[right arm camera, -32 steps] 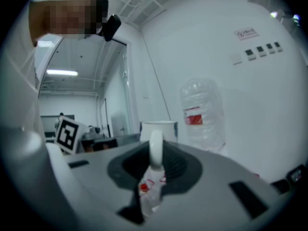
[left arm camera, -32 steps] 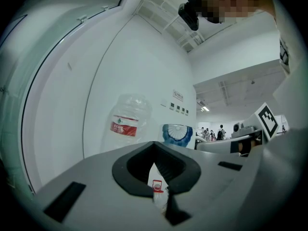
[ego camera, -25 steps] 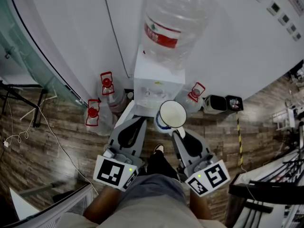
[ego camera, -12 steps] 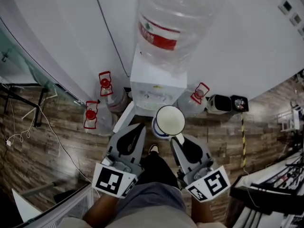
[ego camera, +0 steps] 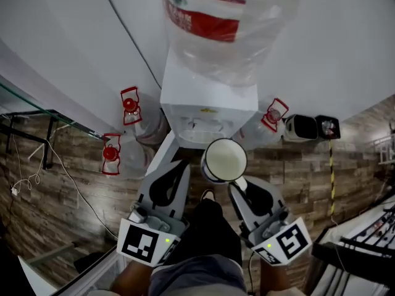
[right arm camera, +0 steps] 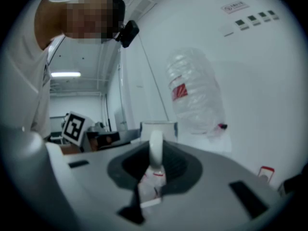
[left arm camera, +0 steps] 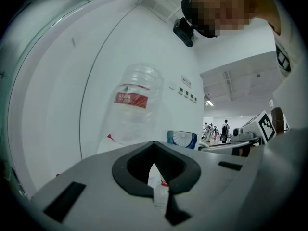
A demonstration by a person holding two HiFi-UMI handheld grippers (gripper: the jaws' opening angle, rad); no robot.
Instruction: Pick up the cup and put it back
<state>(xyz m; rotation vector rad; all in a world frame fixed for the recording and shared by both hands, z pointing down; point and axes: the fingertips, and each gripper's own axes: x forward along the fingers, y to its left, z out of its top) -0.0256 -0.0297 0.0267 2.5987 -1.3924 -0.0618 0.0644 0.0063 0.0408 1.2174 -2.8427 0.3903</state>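
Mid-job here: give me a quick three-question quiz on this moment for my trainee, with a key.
1. Multiple choice: which part of the cup is the right gripper shut on? A) rim B) handle C) base
2. True or false: the left gripper holds a bottle.
3. Fill in: the big bottle stands upside down on top of the white water ____.
Key: 1 B; 2 false, its jaws are together with nothing between them; 3 dispenser.
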